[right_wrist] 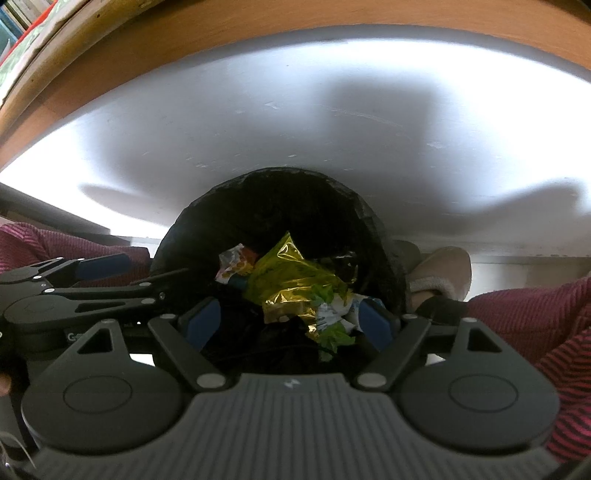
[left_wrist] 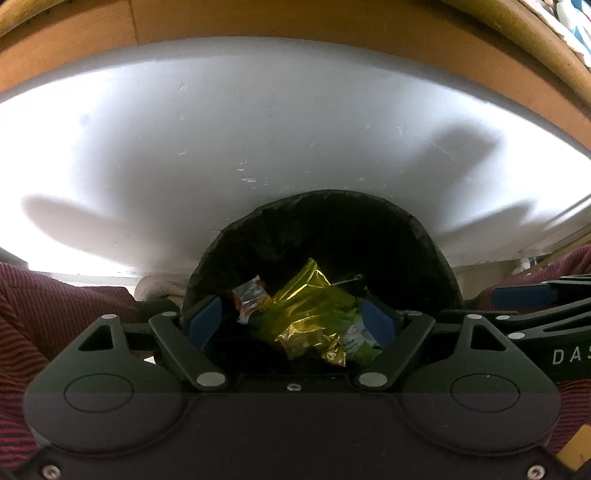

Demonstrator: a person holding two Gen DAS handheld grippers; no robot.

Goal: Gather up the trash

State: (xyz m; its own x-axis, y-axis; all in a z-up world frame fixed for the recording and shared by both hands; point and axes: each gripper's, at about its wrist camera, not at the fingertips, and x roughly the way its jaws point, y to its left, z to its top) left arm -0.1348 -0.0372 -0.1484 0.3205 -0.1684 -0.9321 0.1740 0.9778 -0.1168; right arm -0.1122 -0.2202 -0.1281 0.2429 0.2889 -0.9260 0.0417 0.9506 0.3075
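A round bin lined with a black bag [left_wrist: 332, 206] [right_wrist: 280, 177] stands below both grippers. In it lie a crumpled yellow foil wrapper [left_wrist: 310, 295] [right_wrist: 284, 273], a silver wrapper [left_wrist: 251, 295], a white and orange wrapper [right_wrist: 232, 264] and a green and white wrapper [left_wrist: 354, 332] [right_wrist: 332, 328]. My left gripper [left_wrist: 291, 321] hangs over the bin's mouth, open wide, its blue pads clear of the trash. My right gripper [right_wrist: 291, 321] hangs beside it, also open with nothing gripped. At the right edge of the left wrist view shows one of the right gripper's blue pads [left_wrist: 521, 295].
Behind the bin spreads a white surface [left_wrist: 258, 129] [right_wrist: 258, 110] with a wooden edge [left_wrist: 295, 18] beyond. A person's red striped clothing [left_wrist: 55, 314] [right_wrist: 535, 314] flanks the bin. A beige slipper [right_wrist: 439, 269] sits right of the bin.
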